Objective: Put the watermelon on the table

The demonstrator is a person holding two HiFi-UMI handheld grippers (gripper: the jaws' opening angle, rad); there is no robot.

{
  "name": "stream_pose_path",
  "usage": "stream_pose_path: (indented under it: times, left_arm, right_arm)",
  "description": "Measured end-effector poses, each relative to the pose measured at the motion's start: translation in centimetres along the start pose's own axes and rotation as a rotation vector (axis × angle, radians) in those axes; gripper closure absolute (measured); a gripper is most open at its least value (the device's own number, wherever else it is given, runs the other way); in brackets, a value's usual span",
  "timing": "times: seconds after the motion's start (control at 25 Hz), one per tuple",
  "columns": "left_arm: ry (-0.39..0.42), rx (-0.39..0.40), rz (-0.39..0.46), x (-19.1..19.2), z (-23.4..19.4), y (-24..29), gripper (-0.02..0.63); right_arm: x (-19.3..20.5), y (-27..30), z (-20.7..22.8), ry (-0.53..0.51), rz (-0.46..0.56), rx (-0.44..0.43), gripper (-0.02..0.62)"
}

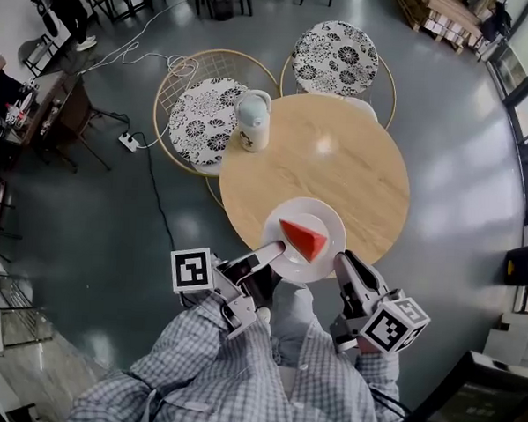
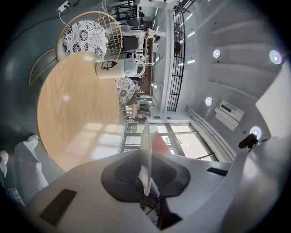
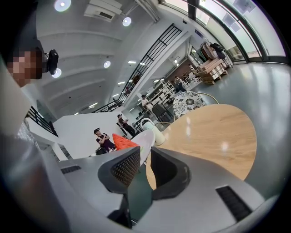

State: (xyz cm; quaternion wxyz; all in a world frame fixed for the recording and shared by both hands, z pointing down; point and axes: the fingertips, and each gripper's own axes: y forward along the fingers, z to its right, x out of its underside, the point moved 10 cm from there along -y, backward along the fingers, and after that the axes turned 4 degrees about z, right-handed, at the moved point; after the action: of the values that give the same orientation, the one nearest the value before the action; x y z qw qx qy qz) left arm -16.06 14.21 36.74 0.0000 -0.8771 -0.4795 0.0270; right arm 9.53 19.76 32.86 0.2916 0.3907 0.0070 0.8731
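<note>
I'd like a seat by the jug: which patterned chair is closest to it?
The chair at the head view's left, its cushion right beside the jug; the other chair stands farther off.

The person wears a long-sleeved blue-and-white checked shirt (image 1: 237, 385), and the left gripper (image 1: 276, 248) and right gripper (image 1: 342, 258) are pale grey with dark inner pads (image 3: 122, 167), each carrying a white cube (image 1: 192, 270) of black square markers.
</note>
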Motion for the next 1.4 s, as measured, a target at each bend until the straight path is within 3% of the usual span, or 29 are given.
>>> stream_pose_path:
  times: [0.96,1.4]
  left_arm:
    - [-0.025,-0.027,0.051,-8.1,-2.0,12.7,0.568]
    - [-0.017,-0.043,0.056,-12.8,-4.2,18.5,0.568]
  right_arm:
    - [-10.0,9.8,9.3,0.016,-0.068,-0.01,0.517]
    - [-13.6,15.3,14.2,0.083,-0.084,0.004,0.518]
